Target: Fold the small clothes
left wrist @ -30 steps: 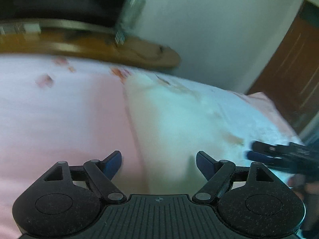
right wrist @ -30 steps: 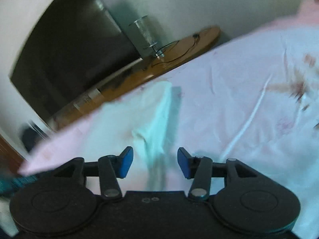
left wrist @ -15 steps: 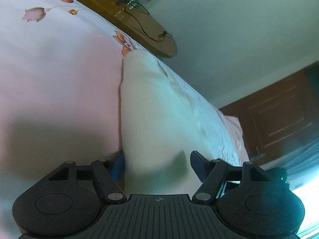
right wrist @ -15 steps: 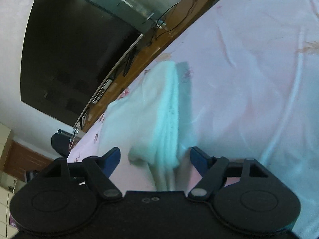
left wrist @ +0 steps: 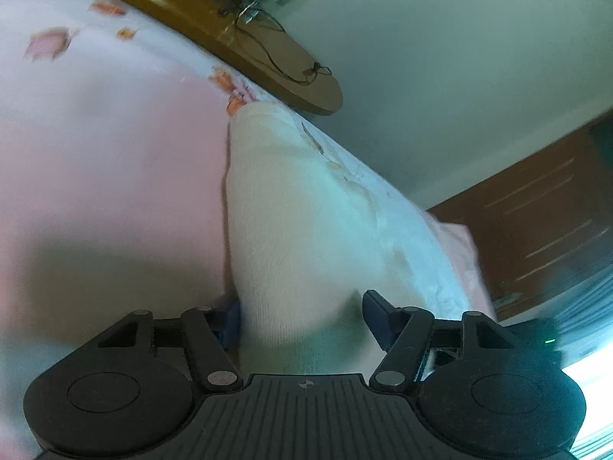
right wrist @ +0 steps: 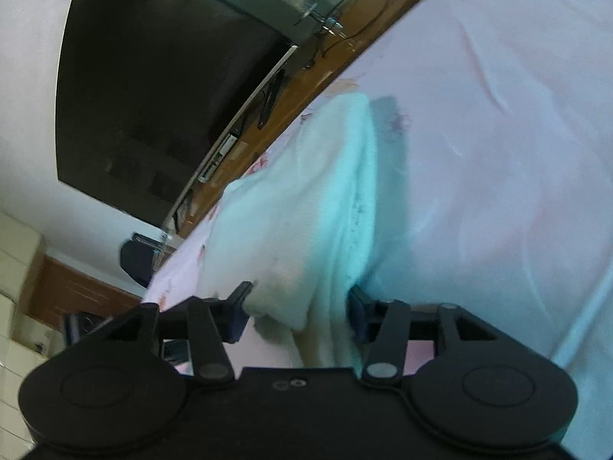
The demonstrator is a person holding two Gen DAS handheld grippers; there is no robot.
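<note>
left wrist view: left gripper (left wrist: 304, 320) jaws wide apart, white garment (left wrist: 299, 222) bulging between them; its near fingertip is tucked under the cloth edge, the other stands clear.
garment: lies on the pink floral bedsheet (left wrist: 107, 176), reaching toward the bed's far edge by the wooden shelf (left wrist: 268, 50).
right wrist view: right gripper (right wrist: 297, 312) half open, both pads (right wrist: 237, 316) against a bunched garment (right wrist: 306, 207) corner; firm clamp cannot tell.
background: dark TV (right wrist: 153, 88).
</note>
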